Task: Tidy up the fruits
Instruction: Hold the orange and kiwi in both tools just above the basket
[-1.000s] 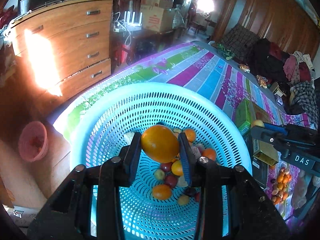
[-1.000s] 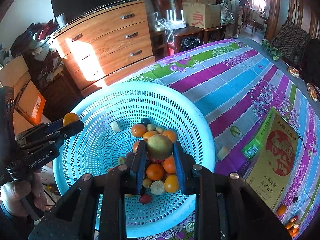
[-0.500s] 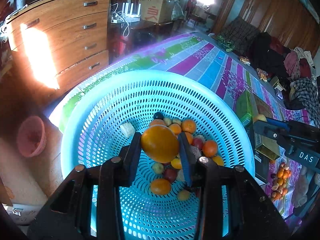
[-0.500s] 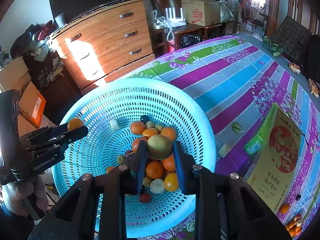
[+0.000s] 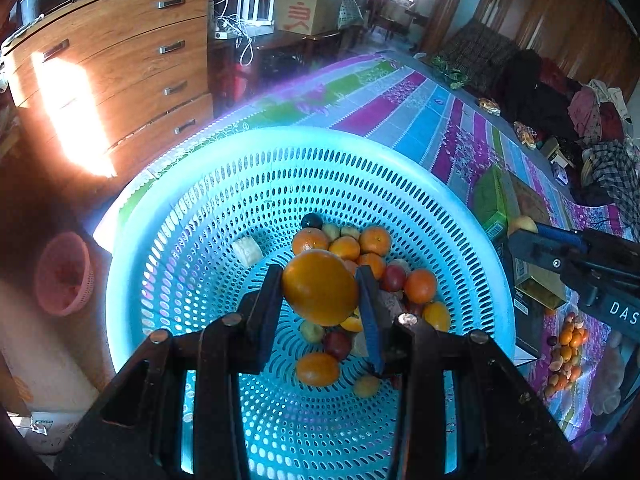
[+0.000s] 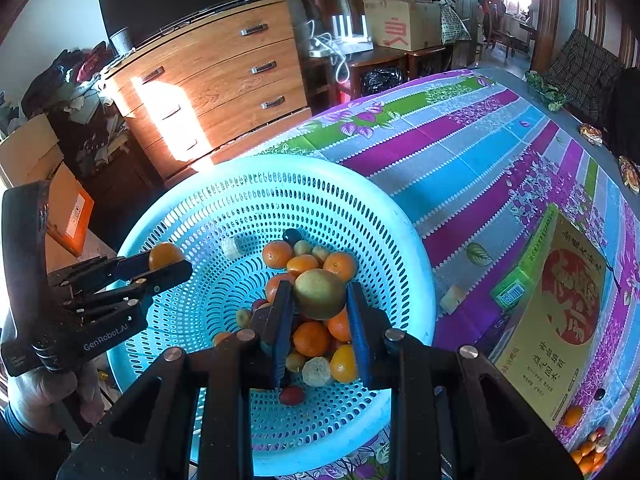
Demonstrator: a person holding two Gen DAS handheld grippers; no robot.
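Striped floral tablecloth [image 6: 460, 168], wooden dresser [image 6: 224, 80] behind; left gripper [image 5: 320, 296] grips orange [image 5: 320, 286], right gripper [image 6: 318, 300] grips yellow-green fruit [image 6: 320, 294]

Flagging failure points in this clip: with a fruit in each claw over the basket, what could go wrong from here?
1. The left claw pinches the round orange only at its sides; it could slip out.
2. Released from here, the greenish fruit in the right claw may strike the fruit pile and roll across the blue basket.

Wooden dresser [image 6: 224, 92], cardboard boxes [image 6: 400, 24], striped tablecloth [image 6: 480, 152].
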